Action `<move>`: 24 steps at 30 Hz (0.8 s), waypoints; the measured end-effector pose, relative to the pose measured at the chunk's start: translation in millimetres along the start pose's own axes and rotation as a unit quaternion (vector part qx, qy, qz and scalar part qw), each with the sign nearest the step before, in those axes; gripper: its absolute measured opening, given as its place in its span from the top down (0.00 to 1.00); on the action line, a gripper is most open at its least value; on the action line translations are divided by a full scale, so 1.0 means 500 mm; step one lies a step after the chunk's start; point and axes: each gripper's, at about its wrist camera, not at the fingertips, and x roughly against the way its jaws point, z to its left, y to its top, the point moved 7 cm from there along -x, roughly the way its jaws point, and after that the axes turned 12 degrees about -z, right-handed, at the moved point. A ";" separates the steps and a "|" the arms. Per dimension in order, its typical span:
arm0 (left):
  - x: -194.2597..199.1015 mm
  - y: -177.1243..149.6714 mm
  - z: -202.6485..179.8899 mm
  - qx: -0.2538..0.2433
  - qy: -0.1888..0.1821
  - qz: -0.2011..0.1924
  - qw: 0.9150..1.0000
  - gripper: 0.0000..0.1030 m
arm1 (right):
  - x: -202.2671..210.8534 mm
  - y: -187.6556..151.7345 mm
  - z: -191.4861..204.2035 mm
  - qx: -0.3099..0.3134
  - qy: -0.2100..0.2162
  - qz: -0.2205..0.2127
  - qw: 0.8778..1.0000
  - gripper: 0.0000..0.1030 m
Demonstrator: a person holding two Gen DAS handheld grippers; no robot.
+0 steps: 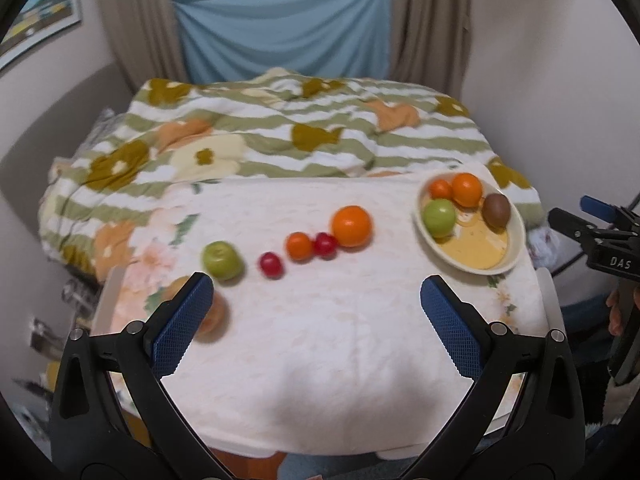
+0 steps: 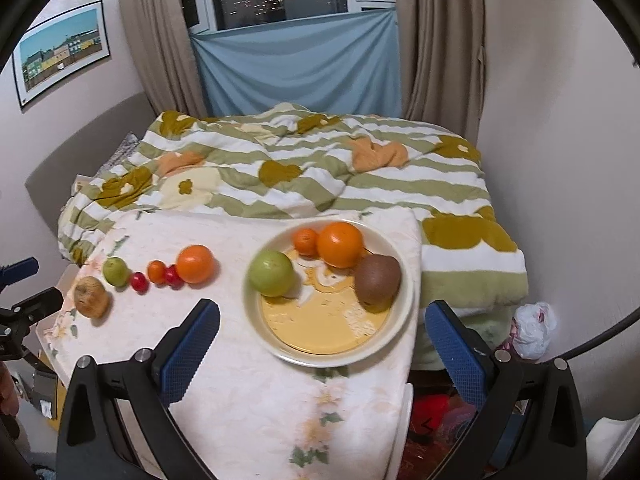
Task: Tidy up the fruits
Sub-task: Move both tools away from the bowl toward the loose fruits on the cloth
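In the left wrist view the cream round ceramic bowl [image 1: 516, 240] holds four fruits while the left gripper [image 1: 316, 320] gapes wide and empty and "DAS" marks the right gripper [image 1: 592, 236]; in the right wrist view, six loose fruits line up left of that bowl, the right gripper gaping empty before it.
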 end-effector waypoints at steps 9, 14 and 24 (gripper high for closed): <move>0.051 -0.015 0.179 0.053 0.057 -0.014 0.997 0.00 | -0.005 0.040 0.117 0.042 0.013 -0.016 0.999 0.01; 0.049 -0.025 0.265 0.070 0.069 -0.008 0.995 0.00 | -0.036 0.047 0.190 0.046 0.027 -0.011 0.999 0.00; -0.015 -0.050 0.381 0.081 0.065 0.029 0.994 0.00 | -0.127 0.040 0.333 0.057 0.047 0.019 0.997 0.00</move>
